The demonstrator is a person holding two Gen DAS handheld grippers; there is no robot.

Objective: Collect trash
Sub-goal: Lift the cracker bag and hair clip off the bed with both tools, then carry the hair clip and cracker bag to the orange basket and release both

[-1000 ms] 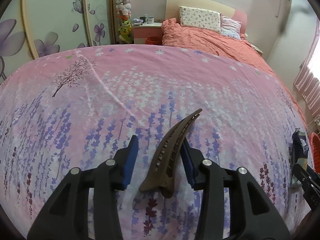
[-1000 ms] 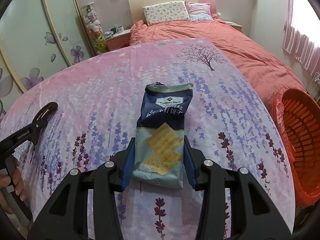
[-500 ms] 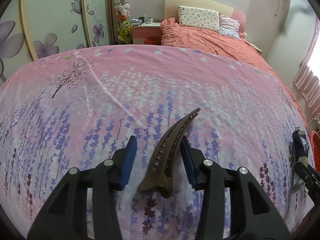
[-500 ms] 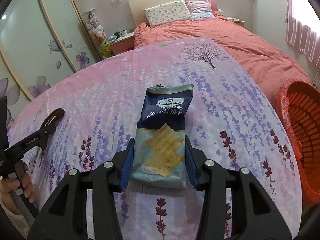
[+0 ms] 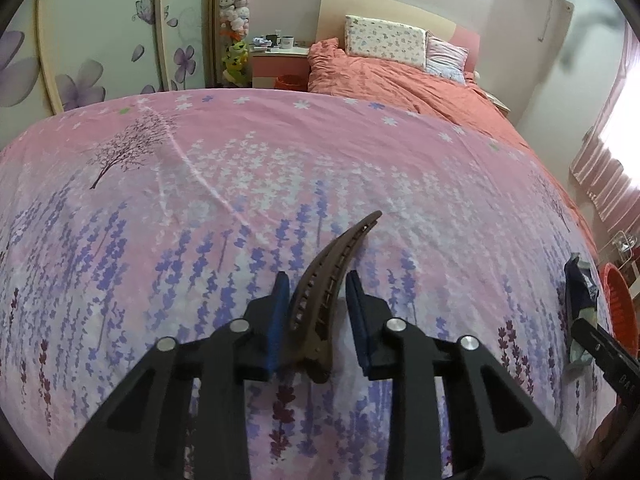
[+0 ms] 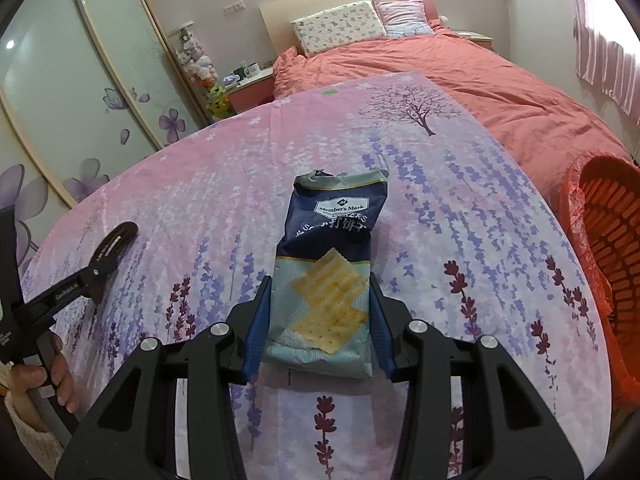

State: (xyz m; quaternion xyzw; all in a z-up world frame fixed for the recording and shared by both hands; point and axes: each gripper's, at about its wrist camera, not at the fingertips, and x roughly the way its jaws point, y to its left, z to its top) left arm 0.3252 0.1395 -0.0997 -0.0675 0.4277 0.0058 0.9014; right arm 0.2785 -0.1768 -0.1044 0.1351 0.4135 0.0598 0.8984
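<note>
A brown hair clip (image 5: 354, 236) lies on the flowered bedspread (image 5: 240, 184). My left gripper (image 5: 317, 282) straddles its thick end. Its jaws are closing: the left pad touches the clip, while a thin gap shows at the right pad. In the right wrist view, a blue cracker packet (image 6: 336, 216) with a torn top lies lengthwise. My right gripper (image 6: 319, 284) is shut on its lower end, both pads against its sides. The same packet (image 5: 580, 284) shows at the left view's far right edge.
An orange basket (image 6: 604, 264) lined with an orange bag stands off the bed's right edge. A salmon duvet (image 6: 480, 80) and pillows lie beyond. A person's hand (image 6: 60, 376) holds the left gripper's handle. Wardrobe doors and a nightstand stand at the back left.
The left gripper's jaws have narrowed around the hair clip, and the left pad now touches it. The right gripper keeps the packet between its pads and has barely shifted.
</note>
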